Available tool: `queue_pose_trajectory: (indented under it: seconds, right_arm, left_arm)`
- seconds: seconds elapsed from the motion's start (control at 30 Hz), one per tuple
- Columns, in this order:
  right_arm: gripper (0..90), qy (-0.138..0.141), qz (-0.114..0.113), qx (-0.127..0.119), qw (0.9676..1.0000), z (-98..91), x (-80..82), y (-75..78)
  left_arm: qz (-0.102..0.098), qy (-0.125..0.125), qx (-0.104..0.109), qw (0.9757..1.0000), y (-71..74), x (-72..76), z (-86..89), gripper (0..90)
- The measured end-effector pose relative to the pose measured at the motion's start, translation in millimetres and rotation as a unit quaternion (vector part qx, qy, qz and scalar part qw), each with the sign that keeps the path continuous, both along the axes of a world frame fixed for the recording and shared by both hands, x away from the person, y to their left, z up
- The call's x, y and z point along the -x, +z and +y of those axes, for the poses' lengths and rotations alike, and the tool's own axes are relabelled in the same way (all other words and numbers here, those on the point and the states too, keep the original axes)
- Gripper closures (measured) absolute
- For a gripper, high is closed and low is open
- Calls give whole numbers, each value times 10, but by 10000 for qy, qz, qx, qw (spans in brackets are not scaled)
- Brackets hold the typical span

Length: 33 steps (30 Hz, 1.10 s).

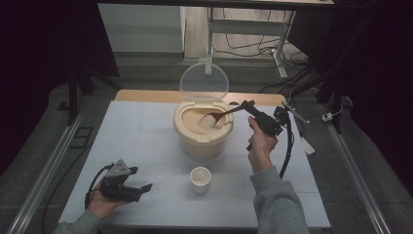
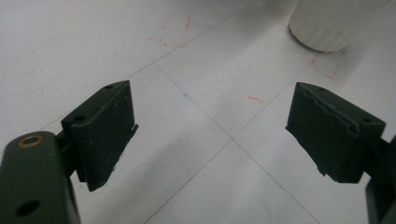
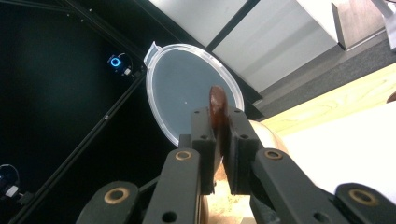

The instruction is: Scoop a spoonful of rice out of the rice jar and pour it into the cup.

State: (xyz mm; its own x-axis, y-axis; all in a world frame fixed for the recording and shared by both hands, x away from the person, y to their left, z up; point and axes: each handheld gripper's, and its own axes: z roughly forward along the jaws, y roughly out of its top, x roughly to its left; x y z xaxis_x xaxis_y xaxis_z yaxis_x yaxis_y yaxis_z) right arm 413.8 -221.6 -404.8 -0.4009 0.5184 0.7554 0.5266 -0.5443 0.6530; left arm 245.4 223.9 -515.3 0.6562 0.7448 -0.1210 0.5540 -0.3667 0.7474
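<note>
Nearest the high camera, the left gripper rests open on the table. Its own view shows empty jaws. Right gripper clamps the stiff, light wooden spoon by its handle, bowl in the rice bucket; loose grains spill easily.

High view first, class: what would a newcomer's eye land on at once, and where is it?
The cream rice container at the table's middle, its clear lid standing open behind it. The right gripper holds a wooden spoon dipped into the rice. Nearer the person stands a small white cup, with the left gripper open at the near left.
</note>
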Motion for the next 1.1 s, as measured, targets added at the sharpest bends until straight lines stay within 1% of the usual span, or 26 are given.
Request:
queue_pose_trajectory:
  seconds: [0.07,0.13,0.2,0.37,0.43,0.53,0.63,0.87,1.0,1.1]
  right_arm:
    - [832,21,35,-34,10000,4,3,3]
    - [832,35,14,-93,9999,-1,8,13]
    - [832,40,12,-64,10000,-16,18,27]
    - [832,-7,-12,-83,10000,-73,28,40]
    - [833,37,-14,-100,9999,-96,36,48]
    - [833,24,-39,-168,9998,-122,48,66]
    - [832,56,20,-228,9997,-137,59,86]
    - [832,83,69,-255,9996,-139,57,104]
    - [832,131,76,-224,9996,-146,55,94]
    - [832,128,119,-269,9995,-145,54,85]
  left_arm:
    - [-23,7,-3,10000,6,5,3,154]
    - [-20,16,2,10000,6,5,5,154]
    - [-22,15,2,10000,7,5,6,154]
    - [-33,1,-11,10000,10,7,2,155]
    - [-31,0,-15,10000,8,6,-1,155]
    - [-26,-10,-25,10000,8,6,-7,155]
    - [-38,-13,-21,10000,14,9,-6,156]
    - [-28,23,-19,10000,8,5,6,155]
    - [-30,36,-14,10000,7,2,9,152]
    - [-35,44,-11,10000,9,2,12,152]
